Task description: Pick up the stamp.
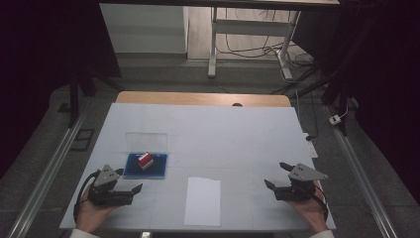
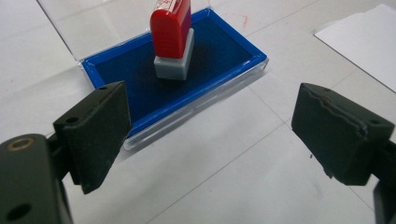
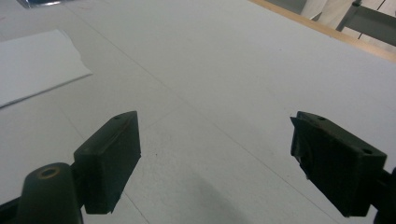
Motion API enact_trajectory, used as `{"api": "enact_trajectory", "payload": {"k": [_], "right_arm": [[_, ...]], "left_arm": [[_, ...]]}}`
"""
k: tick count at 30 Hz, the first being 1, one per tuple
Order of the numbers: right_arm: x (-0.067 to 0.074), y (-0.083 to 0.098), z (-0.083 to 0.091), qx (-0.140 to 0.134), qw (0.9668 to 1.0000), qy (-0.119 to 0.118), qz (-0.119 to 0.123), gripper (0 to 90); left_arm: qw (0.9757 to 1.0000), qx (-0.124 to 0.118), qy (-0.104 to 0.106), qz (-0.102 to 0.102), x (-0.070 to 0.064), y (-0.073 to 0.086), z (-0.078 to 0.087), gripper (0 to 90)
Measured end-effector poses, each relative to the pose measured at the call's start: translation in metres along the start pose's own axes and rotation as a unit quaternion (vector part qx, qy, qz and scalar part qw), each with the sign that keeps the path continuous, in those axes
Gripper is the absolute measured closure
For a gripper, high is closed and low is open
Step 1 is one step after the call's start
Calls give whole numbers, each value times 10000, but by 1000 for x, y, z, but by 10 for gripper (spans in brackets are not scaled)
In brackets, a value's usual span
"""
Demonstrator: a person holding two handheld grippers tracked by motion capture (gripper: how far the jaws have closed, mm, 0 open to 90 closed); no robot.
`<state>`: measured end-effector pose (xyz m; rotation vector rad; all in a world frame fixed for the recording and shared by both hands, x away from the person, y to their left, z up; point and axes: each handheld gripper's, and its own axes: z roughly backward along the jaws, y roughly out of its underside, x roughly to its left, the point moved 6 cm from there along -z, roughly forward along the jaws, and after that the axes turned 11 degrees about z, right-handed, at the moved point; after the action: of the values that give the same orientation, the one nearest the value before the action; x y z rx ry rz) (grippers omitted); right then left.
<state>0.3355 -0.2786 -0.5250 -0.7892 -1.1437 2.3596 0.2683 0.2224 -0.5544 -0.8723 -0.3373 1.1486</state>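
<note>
Left gripper (image 2: 210, 135) is spread wide and holds nothing. Just ahead of it, a red stamp (image 2: 171, 35) stands upright on a blue ink pad (image 2: 219, 65). Likely next: reach straight in, close on the stamp's red sides, lift vertically. Right gripper (image 3: 215, 158) is also wide, empty. A paper sheet (image 1: 203, 201) lies between them on the open bench (image 1: 237, 134).

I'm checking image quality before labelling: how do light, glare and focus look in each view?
High view: table evenly lit, surroundings dark, small things soft; left claw and right claw readable. Left gripper view: red stamp sharp on the blue ink pad, clear lid faintly reflective. Right gripper view: paper slightly blurred, soft shadow under the claw.
</note>
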Motion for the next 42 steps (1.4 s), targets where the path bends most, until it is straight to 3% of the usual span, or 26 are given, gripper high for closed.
{"api": "enact_trajectory", "payload": {"k": [5,11,17,25,42], "right_arm": [[0,-1,0,-76,9999,-53,-146,193],[1,-6,-4,-4,10000,-91,12,214],[1,-3,-3,25,9999,-83,-106,225],[0,-1,0,17,9999,-18,-143,227],[5,-2,-2,27,9999,-94,-102,230]], "left_arm": [[10000,-40,-2,58,1,-3,3,119],[10000,-82,-31,-4,4,-3,5,121],[10000,-56,-11,14,6,-2,3,126],[9998,-178,54,-25,-4,-10,11,137],[9999,-24,134,-69,-4,-24,13,170]]}}
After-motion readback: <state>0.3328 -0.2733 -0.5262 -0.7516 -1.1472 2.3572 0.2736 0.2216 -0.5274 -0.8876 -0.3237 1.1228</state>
